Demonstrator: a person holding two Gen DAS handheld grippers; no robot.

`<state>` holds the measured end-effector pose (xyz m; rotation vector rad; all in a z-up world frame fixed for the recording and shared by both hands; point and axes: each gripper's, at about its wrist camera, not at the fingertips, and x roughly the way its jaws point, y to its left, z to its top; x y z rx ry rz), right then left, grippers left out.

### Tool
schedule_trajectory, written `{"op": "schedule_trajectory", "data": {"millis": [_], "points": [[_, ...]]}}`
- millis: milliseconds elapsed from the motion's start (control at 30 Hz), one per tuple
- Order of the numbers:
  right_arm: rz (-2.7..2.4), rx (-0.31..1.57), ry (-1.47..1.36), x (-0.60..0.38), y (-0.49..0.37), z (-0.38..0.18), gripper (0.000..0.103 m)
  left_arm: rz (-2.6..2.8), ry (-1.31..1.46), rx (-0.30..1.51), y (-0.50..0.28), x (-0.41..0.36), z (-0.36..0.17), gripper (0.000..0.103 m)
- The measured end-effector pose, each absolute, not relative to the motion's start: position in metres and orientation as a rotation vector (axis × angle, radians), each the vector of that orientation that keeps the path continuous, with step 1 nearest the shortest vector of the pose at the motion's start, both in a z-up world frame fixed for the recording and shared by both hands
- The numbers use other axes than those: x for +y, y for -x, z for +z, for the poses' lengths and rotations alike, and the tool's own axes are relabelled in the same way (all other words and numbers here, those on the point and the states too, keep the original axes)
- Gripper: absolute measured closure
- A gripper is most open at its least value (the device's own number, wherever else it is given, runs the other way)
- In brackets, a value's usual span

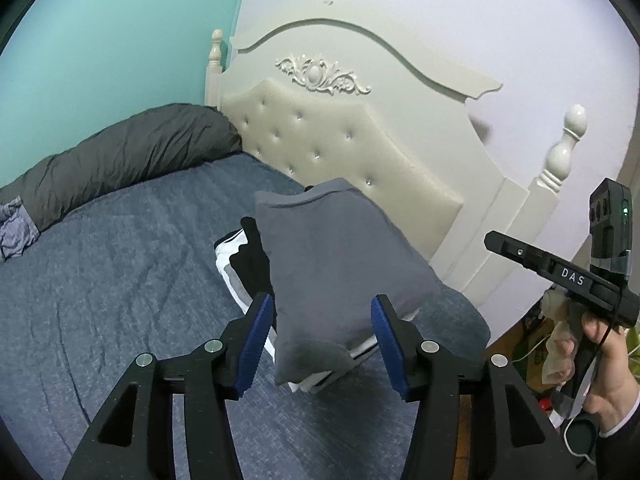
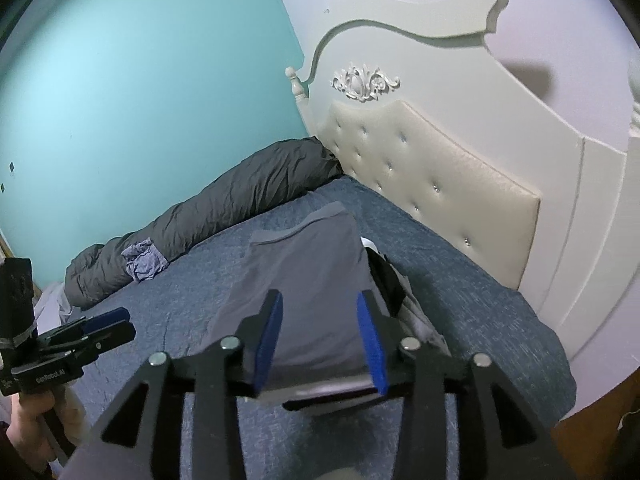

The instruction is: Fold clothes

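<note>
Item: grey garment (image 1: pixel 340 264), folded to a neat rectangle, topmost on a stack of folded clothes (image 1: pixel 234 258) near the headboard (image 1: pixel 360 152), at twelve o'clock from both grippers. Left gripper (image 1: pixel 322 344): jaws released, empty, hovering above the stack's near edge. Right gripper (image 2: pixel 320 340): jaws likewise spread, holding nothing. Progress: this piece lies folded and stacked; a crumpled bluish cloth (image 2: pixel 142 262) at ten o'clock, against the rolled dark duvet (image 2: pixel 224 208), appears unfolded and possibly pending. Obscured: lower stack layers show only black-and-white edges; count indeterminate. Bed (image 1: pixel 120 280) foot end cut off.
</note>
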<state>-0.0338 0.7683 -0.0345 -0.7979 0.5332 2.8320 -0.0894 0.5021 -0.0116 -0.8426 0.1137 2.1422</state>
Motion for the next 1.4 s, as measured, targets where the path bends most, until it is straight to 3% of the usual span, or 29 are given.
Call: {"op": "schedule_trajectory", "data": {"millis": [700, 900, 1167, 1233, 1300, 1400], "points": [[2.775, 0.462, 0.771, 0.702, -0.038, -0.019, 0.03, 2.147, 0.756, 0.133, 0.021, 0.456, 0.01, 0.03], [2.754, 0.445, 0.765, 0.687, -0.057, -0.02, 0.019, 2.149, 0.729, 0.139, 0.003, 0.443, 0.013, 0.029], [2.735, 0.411, 0.73, 0.664, -0.079, -0.017, 0.011, 2.142, 0.703, 0.17, -0.017, 0.429, 0.017, 0.029], [2.73, 0.413, 0.72, 0.659, -0.085, -0.016, 0.009, 2.144, 0.696, 0.173, -0.022, 0.424, 0.018, 0.025], [2.72, 0.418, 0.709, 0.655, -0.091, -0.016, 0.007, 2.149, 0.684, 0.168, -0.027, 0.419, 0.019, 0.014], [2.711, 0.423, 0.702, 0.649, -0.099, -0.016, 0.006, 2.155, 0.67, 0.169, -0.033, 0.412, 0.021, 0.014]]}}
